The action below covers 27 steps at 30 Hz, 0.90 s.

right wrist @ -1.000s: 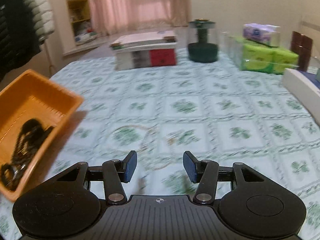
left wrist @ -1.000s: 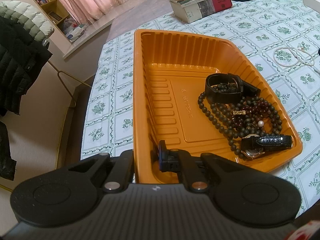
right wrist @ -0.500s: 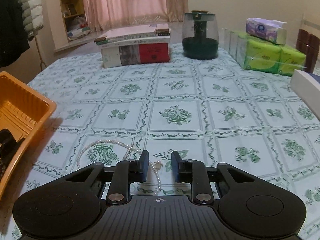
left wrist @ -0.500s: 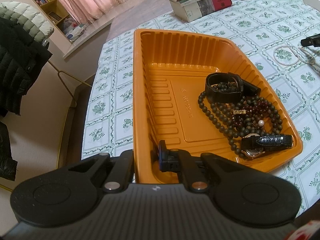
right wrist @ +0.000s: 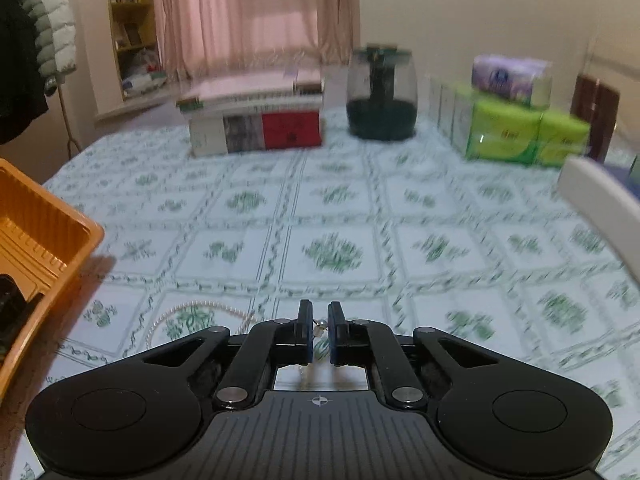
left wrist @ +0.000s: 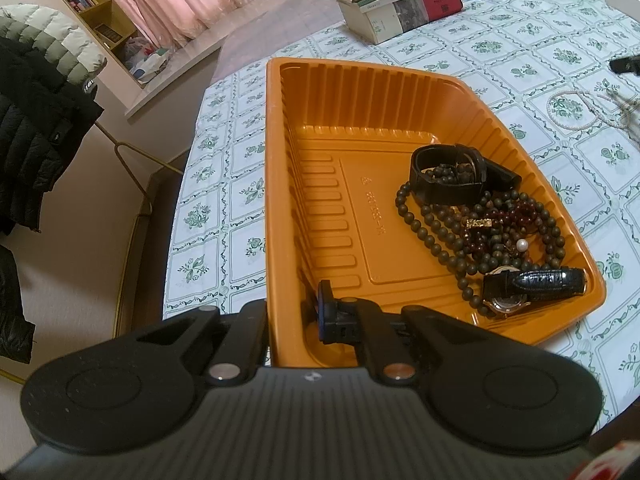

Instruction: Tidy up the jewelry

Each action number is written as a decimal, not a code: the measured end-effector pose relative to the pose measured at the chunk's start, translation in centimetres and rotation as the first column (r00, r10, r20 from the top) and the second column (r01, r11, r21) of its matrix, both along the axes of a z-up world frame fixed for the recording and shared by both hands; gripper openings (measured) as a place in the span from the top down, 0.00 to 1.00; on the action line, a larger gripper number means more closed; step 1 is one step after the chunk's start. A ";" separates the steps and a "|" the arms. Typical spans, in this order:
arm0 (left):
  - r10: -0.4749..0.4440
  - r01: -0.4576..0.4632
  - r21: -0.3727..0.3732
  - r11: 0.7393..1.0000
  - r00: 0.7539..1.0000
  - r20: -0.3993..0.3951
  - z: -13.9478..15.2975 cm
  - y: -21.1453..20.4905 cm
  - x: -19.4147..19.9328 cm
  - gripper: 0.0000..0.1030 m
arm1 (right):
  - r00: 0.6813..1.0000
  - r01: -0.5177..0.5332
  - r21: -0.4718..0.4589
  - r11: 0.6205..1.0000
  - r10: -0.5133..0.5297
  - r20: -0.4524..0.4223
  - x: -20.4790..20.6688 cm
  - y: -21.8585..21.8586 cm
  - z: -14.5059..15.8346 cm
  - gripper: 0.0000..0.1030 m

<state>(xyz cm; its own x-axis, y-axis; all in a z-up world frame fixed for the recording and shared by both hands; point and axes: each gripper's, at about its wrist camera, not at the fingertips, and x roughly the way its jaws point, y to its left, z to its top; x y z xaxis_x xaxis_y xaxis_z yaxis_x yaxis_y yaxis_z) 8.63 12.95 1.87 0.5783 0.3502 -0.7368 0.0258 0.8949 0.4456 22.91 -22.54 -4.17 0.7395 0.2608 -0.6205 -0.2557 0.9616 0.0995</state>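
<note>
My left gripper (left wrist: pixel 294 312) is shut on the near wall of the orange tray (left wrist: pixel 360 92), one finger inside and one outside. In the tray lie dark bead strands (left wrist: pixel 448 236), a black strap (left wrist: pixel 444 176) and a watch (left wrist: pixel 516 292). A white pearl necklace (left wrist: pixel 576 108) lies on the cloth right of the tray. My right gripper (right wrist: pixel 319 330) is shut on the pearl necklace (right wrist: pixel 192 308), with the clasp end between its pads; the rest trails left on the cloth. The tray also shows in the right wrist view (right wrist: pixel 44 232).
A stack of books (right wrist: pixel 256 120), a dark glass jar (right wrist: pixel 380 96), green tissue packs (right wrist: pixel 520 128) and a white box (right wrist: pixel 600 196) stand along the far and right sides of the flowered tablecloth (right wrist: pixel 332 248). Jackets (left wrist: pixel 36 112) hang left of the table.
My right gripper has closed from wide open onto the pearl necklace's end and is moving, the view now blurred. My left gripper and the tray have stayed still.
</note>
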 end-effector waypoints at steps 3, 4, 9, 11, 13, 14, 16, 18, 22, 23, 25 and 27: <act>-0.001 0.001 0.000 1.000 1.000 0.001 0.0 0.0 0.0 0.94 | 1.000 0.002 -0.011 1.000 -0.002 0.028 -0.7 -0.3 1.2 0.93; -0.001 0.001 0.000 1.000 1.000 0.001 0.0 0.0 0.0 0.94 | 0.999 0.001 -0.010 1.000 -0.001 0.032 -1.0 -0.4 1.5 0.93; -0.001 0.001 0.000 1.000 1.000 0.001 -0.1 0.0 0.0 0.94 | 0.999 -0.040 0.004 0.999 0.040 0.029 -2.0 0.4 2.7 0.93; 0.000 0.000 -0.001 1.000 1.000 0.001 -0.1 0.0 0.0 0.94 | 0.997 -0.080 0.010 0.997 0.080 0.021 -2.5 1.3 3.0 0.93; 0.000 0.000 -0.004 1.000 1.000 0.002 -0.1 0.0 0.0 0.94 | 0.992 -0.127 0.021 0.992 0.127 0.016 -3.1 2.9 3.3 0.93; 0.000 0.000 -0.006 1.000 1.000 0.001 -0.1 0.0 0.1 0.94 | 0.988 -0.154 0.031 0.988 0.153 0.014 -3.4 3.7 3.5 0.93; 0.000 0.000 -0.007 1.000 1.000 0.002 -0.1 0.0 0.1 0.94 | 0.976 -0.218 0.048 0.975 0.218 0.016 -4.0 5.6 4.0 0.93; 0.000 0.000 -0.007 1.000 1.000 0.002 -0.1 0.0 0.1 0.94 | 0.961 -0.276 0.060 0.959 0.275 0.025 -4.5 7.7 4.5 0.93; 0.002 -0.002 -0.012 1.000 1.000 0.002 -0.1 0.1 0.1 0.94 | 0.914 -0.407 0.097 0.908 0.405 0.036 -5.6 12.1 5.6 0.93; 0.003 -0.003 -0.014 1.000 1.000 0.002 -0.1 0.2 0.1 0.94 | 0.898 -0.440 0.101 0.892 0.439 0.039 -6.0 13.2 5.8 0.93; 0.003 -0.003 -0.016 1.000 1.000 0.002 -0.1 0.2 0.1 0.94 | 0.870 -0.493 0.101 0.864 0.491 0.042 -6.8 15.0 5.9 0.93; 0.003 -0.003 -0.017 1.000 1.000 0.003 -0.2 0.2 0.1 0.94 | 0.851 -0.524 0.097 0.846 0.523 0.043 -7.4 16.6 5.8 0.93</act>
<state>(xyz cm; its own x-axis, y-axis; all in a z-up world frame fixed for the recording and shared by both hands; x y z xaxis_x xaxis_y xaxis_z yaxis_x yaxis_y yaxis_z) 8.76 13.15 1.71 0.5794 0.3391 -0.7411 0.0222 0.9024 0.4303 15.47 -5.99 1.63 0.4839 0.6723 -0.5602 -0.7204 0.6695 0.1811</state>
